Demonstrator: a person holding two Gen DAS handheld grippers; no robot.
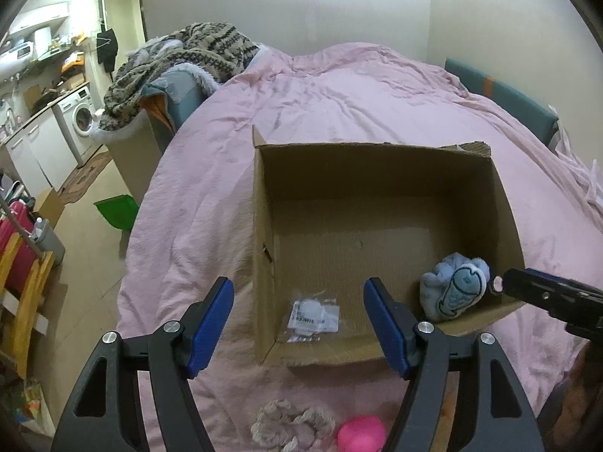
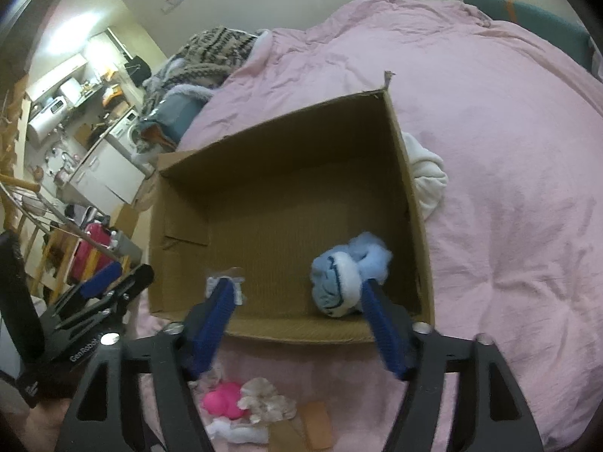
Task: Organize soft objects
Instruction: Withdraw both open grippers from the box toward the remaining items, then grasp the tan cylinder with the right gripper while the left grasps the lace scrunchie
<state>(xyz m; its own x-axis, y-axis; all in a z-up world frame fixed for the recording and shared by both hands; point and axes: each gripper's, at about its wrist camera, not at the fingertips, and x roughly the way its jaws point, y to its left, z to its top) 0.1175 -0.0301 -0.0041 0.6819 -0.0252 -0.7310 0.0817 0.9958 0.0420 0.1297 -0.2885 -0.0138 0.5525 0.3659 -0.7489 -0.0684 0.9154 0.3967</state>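
Pink bedding (image 1: 339, 86) covers the whole bed, rumpled, and on it stands an open cardboard box (image 1: 377, 173) with its flaps torn at the corners. Past the bed's head lies a heap of patterned knit blankets (image 1: 196, 56) over a teal cushion. Beyond that is a kitchen corner with a washing machine (image 1: 81, 118) under a counter; a green dustpan (image 1: 115, 211) sits on the floor beside the bed.

Inside the box, against the near right corner, rests a light-blue plush toy (image 2: 345, 278) — its embroidered white face turned toward the near wall, its long axis leaning from that wall up toward the box's right side. A small plastic packet (image 1: 312, 314) with a label lies flat on the box floor near the left corner.

Outside the box, a white bundled cloth (image 2: 427, 177) presses against its right wall. On the bedding at the near edge lie a pink ball (image 1: 361, 433) and a beige crocheted scrunchie (image 1: 290, 423), touching; an orange patch next to them in the right wrist view is too blurred to name.

The left gripper (image 1: 297, 324) hovers above the box's near left corner, fingers spread wide, holding nothing. The right gripper (image 2: 297, 314) is also spread wide and empty — its right finger (image 2: 380, 324) sits just beside the plush.
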